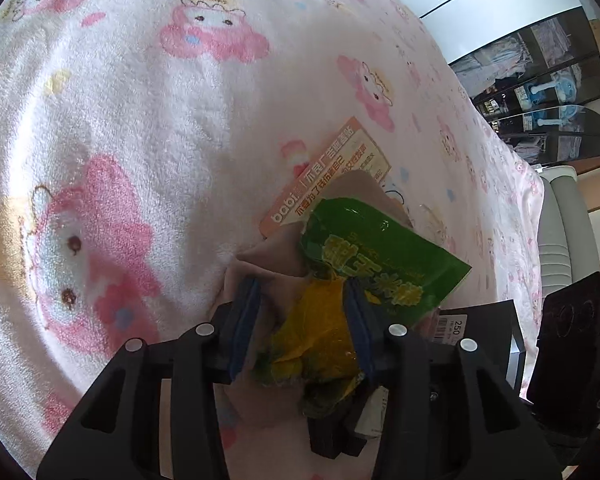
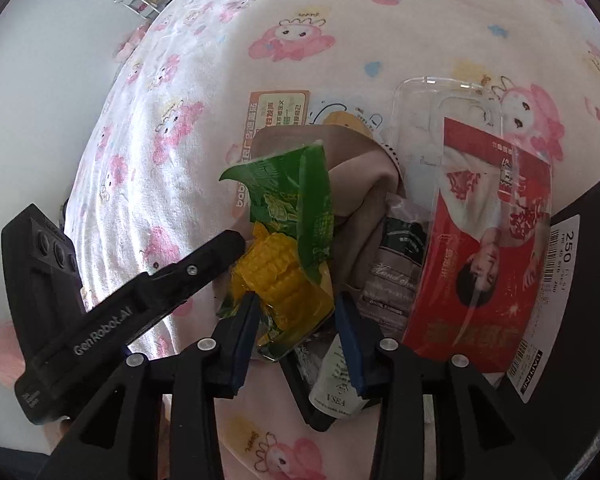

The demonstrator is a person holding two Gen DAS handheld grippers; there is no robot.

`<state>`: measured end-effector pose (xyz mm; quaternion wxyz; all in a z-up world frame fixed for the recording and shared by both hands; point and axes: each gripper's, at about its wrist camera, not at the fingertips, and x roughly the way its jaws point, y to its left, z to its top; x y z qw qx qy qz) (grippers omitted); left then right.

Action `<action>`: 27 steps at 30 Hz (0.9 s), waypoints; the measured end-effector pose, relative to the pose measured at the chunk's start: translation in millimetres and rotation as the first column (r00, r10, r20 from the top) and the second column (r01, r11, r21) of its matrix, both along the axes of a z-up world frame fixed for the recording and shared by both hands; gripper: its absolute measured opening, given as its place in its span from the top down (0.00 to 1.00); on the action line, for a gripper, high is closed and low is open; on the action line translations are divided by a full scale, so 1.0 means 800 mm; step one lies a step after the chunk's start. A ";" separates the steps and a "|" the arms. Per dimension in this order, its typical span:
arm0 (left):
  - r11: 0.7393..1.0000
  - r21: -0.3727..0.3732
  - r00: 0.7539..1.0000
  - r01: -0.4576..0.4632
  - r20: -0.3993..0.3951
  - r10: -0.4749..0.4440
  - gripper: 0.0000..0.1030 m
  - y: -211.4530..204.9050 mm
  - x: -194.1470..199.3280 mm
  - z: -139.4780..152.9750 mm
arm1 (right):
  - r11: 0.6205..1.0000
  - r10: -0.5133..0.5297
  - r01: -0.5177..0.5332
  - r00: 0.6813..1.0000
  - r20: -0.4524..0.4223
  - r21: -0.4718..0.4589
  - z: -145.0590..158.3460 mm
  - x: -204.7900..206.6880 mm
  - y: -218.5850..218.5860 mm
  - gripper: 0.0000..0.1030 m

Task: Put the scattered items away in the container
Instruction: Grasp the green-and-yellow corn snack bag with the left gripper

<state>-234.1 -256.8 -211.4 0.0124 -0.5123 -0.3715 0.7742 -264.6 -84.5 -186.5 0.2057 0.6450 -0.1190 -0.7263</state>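
A green and yellow corn packet (image 1: 340, 280) lies over a beige cloth (image 1: 268, 264) and an orange card (image 1: 332, 176) on the pink cartoon blanket. My left gripper (image 1: 304, 292) has its jaws apart around the packet's yellow end. In the right wrist view the corn packet (image 2: 288, 252) sits between my right gripper's (image 2: 296, 308) parted jaws, with the left gripper's finger (image 2: 204, 264) touching it from the left. A black box (image 2: 580, 280) with a white barcode label stands at the right, holding a red packet (image 2: 488, 248) that leans over its rim.
A clear phone case (image 2: 440, 120) lies behind the red packet. A brown sachet (image 2: 396, 272) and a small white bottle (image 2: 336, 384) lie by the box. The black box also shows in the left wrist view (image 1: 480, 320). The bed edge and a grey chair (image 1: 560, 232) are at the right.
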 end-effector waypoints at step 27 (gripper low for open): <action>0.999 0.037 0.997 -0.038 -0.070 0.041 0.51 -0.045 0.046 0.031 | 0.994 0.051 -0.057 0.997 -0.063 -0.096 0.037 0.028 0.022 0.70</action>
